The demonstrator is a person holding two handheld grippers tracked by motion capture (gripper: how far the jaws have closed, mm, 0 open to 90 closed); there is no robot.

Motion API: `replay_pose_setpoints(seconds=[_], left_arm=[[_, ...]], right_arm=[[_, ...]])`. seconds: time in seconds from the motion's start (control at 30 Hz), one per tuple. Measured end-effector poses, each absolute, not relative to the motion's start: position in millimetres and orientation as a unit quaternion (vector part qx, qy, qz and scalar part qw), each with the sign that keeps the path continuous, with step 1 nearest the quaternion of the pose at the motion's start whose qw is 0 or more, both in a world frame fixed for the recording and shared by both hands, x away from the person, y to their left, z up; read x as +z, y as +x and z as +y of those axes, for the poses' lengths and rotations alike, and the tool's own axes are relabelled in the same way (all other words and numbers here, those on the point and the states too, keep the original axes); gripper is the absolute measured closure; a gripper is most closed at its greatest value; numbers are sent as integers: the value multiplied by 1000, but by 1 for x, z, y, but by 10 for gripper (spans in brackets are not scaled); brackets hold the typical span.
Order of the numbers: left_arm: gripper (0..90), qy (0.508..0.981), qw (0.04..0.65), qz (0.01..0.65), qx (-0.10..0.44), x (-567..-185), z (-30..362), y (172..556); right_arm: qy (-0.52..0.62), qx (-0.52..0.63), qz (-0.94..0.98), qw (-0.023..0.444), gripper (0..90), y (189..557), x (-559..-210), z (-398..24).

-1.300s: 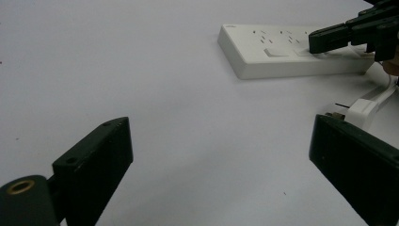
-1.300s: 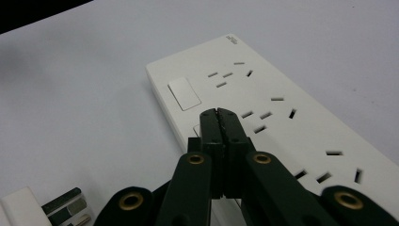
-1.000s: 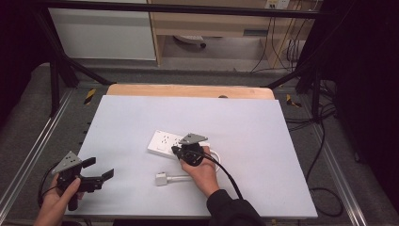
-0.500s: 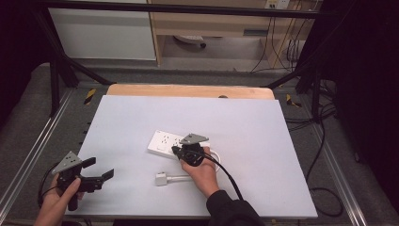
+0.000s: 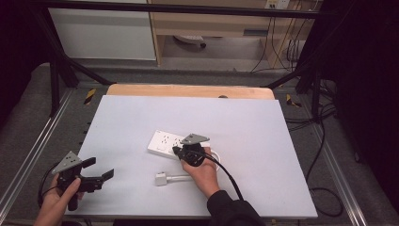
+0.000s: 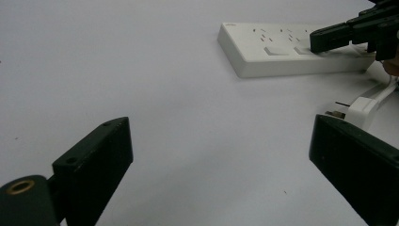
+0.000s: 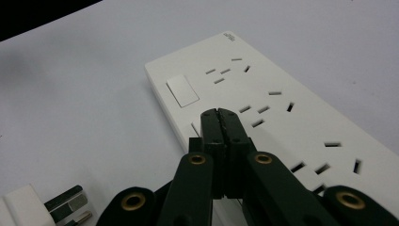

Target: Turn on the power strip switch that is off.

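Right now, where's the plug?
High view: the white plug lies on the table just left of the right hand, in front of the power strip. Right gripper view shows it bottom-left.

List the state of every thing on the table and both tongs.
Power strip: flat on the table, sockets empty.
Plug: unplugged, lying beside the strip.
Right tongs: shut, tips on a rocker switch of the strip.
Left tongs: open, holding nothing, apart from the strip.
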State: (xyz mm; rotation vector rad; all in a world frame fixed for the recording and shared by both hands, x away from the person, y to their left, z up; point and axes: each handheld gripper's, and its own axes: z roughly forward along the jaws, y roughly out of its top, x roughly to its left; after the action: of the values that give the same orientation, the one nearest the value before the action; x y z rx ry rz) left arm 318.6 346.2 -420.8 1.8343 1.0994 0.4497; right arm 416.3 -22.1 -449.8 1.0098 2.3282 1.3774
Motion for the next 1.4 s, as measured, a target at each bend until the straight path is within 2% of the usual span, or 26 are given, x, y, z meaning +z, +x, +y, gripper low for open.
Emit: replay_pose_setpoints(seconds=[0.53,0.73,1.03,1.4], left_arm=[[68,746,460,446,181,-421,345,319],[68,744,462,448,180,-421,345,318],[68,743,461,451,180,-421,345,319],[68,742,462,452,178,-422,345,319]], right_arm=[[326,489,797,139,885,408,-440,-24],[322,493,795,144,844,404,-427,-29],[337,493,790,142,602,405,-415,-41],[357,470,793,149,208,407,-408,-44]])
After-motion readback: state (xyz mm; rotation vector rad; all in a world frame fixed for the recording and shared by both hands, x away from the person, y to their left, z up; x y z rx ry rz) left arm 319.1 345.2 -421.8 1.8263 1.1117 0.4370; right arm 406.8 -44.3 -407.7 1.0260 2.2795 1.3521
